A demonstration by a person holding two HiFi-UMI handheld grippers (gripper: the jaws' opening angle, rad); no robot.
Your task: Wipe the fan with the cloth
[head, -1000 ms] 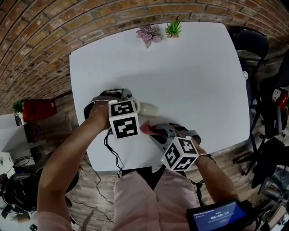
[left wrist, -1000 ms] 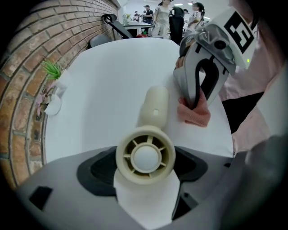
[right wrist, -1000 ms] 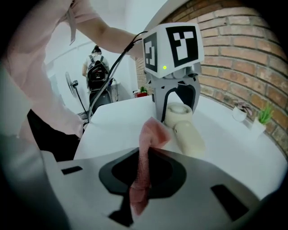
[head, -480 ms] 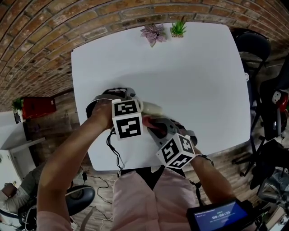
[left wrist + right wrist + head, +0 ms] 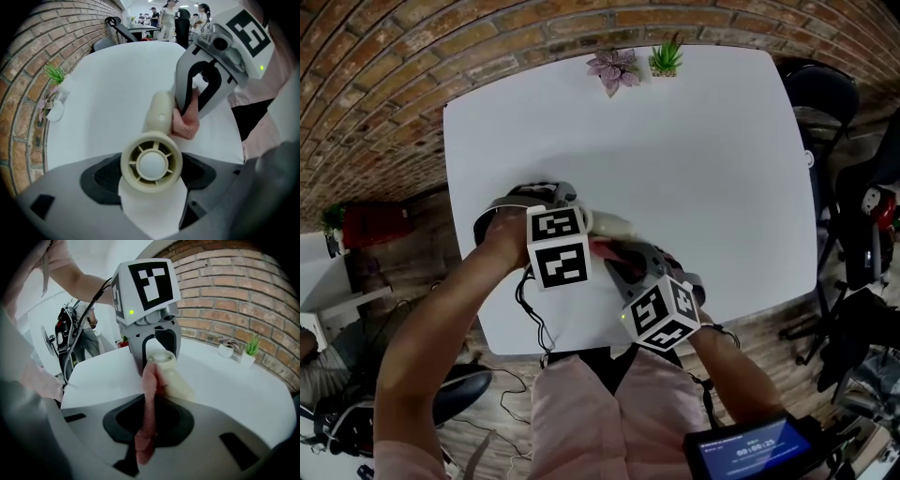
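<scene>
You had the left gripper (image 5: 150, 183) with its jaws clamped on the round end of the cream handheld fan (image 5: 151, 161), low over the white surface (image 5: 108, 89), I'd guess to stop it skidding. Your right gripper (image 5: 191, 105) had its jaws pinched tight on the pink cloth (image 5: 186, 123), pressed against the side of the fan's body, mid-wipe by the look of it

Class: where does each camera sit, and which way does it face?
Head view: on the head, facing steeply down at the table; both forearms, left gripper and right gripper show.
Left gripper view: on the left gripper, looking along jaws shut on the fan toward the right gripper; shirt shows.
Right gripper view: on the right gripper, looking along jaws shut on the cloth toward the left gripper; an arm shows.
Shared: both gripper views show fan, cloth and brick wall.
</scene>
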